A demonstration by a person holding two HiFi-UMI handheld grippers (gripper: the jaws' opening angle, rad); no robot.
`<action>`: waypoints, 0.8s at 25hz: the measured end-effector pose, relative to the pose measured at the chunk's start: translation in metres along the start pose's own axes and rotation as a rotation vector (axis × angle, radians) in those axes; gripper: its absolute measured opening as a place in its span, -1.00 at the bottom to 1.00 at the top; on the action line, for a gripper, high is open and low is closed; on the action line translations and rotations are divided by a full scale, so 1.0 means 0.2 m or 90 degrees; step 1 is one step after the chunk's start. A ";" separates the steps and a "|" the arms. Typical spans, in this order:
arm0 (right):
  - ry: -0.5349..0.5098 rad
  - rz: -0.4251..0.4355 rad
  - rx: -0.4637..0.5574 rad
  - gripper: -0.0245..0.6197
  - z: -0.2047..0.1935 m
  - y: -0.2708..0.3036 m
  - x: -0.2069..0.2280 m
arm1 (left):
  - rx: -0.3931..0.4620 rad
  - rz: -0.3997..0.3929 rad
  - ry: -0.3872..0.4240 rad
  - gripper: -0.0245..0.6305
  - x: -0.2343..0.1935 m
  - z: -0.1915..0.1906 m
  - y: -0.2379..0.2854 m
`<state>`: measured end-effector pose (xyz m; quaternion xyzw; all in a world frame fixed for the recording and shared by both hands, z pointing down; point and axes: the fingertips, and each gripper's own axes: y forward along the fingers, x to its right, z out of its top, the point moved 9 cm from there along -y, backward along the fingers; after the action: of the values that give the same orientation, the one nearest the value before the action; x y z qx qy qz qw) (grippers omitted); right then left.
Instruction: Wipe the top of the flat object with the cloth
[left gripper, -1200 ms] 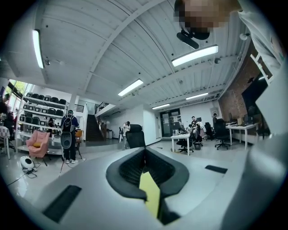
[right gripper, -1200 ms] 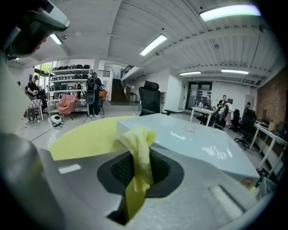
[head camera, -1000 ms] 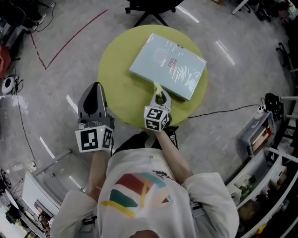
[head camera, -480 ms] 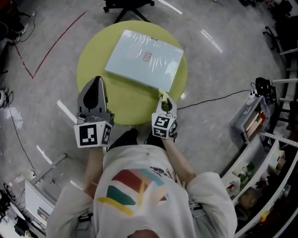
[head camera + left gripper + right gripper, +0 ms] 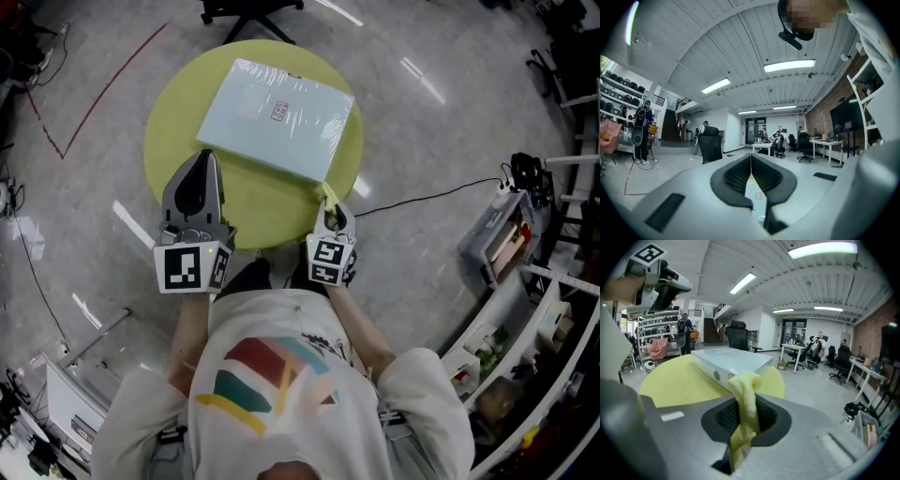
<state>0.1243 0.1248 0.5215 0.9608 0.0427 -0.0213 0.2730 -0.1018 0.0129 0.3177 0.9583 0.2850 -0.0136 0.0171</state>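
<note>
A flat pale-blue box (image 5: 277, 117) wrapped in clear film lies on the round yellow-green table (image 5: 183, 131); in the right gripper view the box (image 5: 733, 362) sits just ahead. My right gripper (image 5: 329, 202) is shut on a yellow cloth (image 5: 744, 394), which sticks up between the jaws, close to the box's near right corner at the table's front edge. My left gripper (image 5: 194, 185) is shut with nothing in it, held over the table's near left part. In the left gripper view, the left gripper (image 5: 751, 165) points out into the room.
A black office chair (image 5: 248, 11) stands beyond the table. A cable (image 5: 422, 197) runs across the floor to the right, toward shelving (image 5: 525, 281). Red tape (image 5: 103, 89) marks the floor at left. People and desks show far off in the gripper views.
The view has shifted, so the table and box sit a little further left and nearer. Both grippers keep their places near the table's front edge, with the cloth still held.
</note>
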 end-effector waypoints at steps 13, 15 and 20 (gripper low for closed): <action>-0.027 0.044 0.280 -0.84 1.17 -0.13 0.01 | 0.129 0.027 0.015 -0.88 0.04 0.47 0.03; -0.048 0.050 0.337 -0.84 1.35 -0.22 -0.01 | 0.157 0.032 0.011 -0.88 0.03 0.58 0.00; -0.074 0.076 0.427 -0.84 1.48 -0.43 -0.06 | 0.189 0.037 0.098 -0.88 0.08 0.70 -0.09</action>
<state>0.0981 0.0418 0.2258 0.9950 -0.0385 -0.0731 -0.0553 -0.1006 0.0308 0.1775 0.9565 0.2522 0.0183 -0.1457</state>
